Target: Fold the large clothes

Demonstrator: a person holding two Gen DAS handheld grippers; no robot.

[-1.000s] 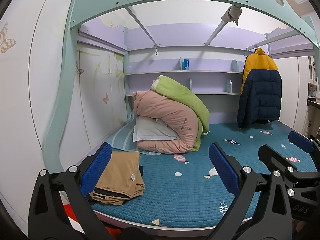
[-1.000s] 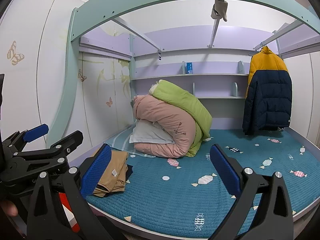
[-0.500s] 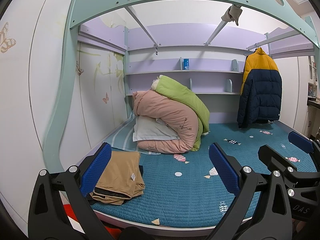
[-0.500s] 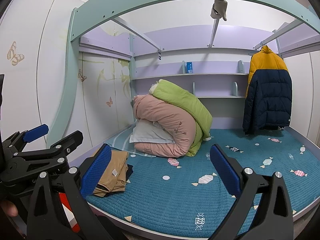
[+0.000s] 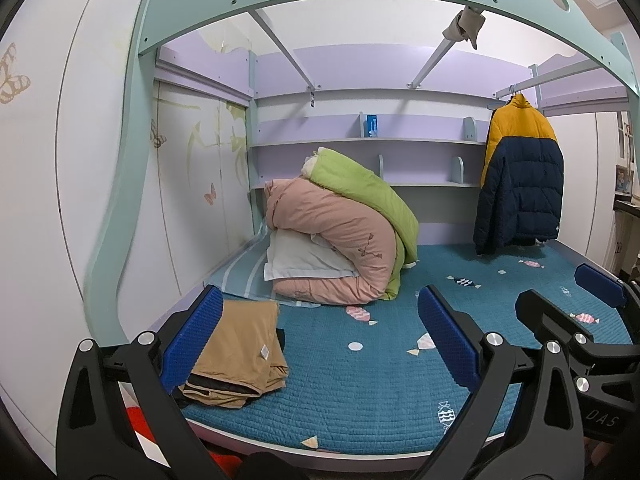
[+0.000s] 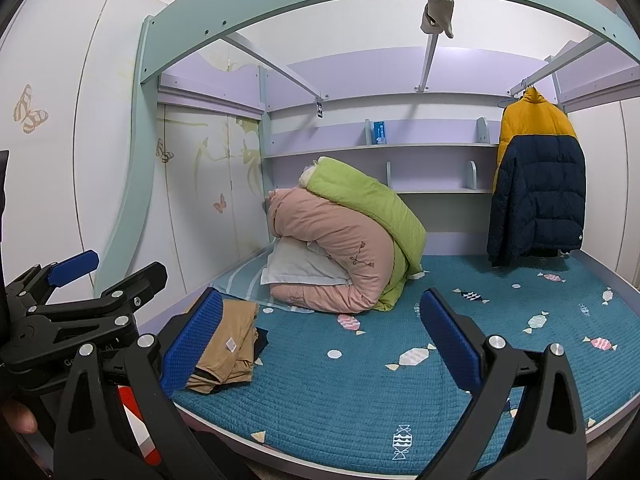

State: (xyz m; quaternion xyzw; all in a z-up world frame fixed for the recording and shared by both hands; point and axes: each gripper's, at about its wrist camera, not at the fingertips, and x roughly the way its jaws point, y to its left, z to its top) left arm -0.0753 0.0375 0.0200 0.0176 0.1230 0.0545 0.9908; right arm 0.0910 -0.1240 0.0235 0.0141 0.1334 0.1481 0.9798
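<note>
Both left gripper (image 5: 320,344) and right gripper (image 6: 320,344) wide open, empty. Folded tan trousers (image 5: 240,356) beside left jaw: soft, light, floppy; best pinched at one edge.

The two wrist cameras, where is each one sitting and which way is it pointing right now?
Left wrist: rides the left claw, open and empty, at the bed's near edge, facing the folded tan clothes and the bedding pile; the right claw shows at right.
Right wrist: rides the right claw, also open and empty, facing the same way; the left claw and a fingertip show at left.
Shared: tan clothes, bedding pile, blue mattress cover, hanging yellow and navy jacket.
</note>
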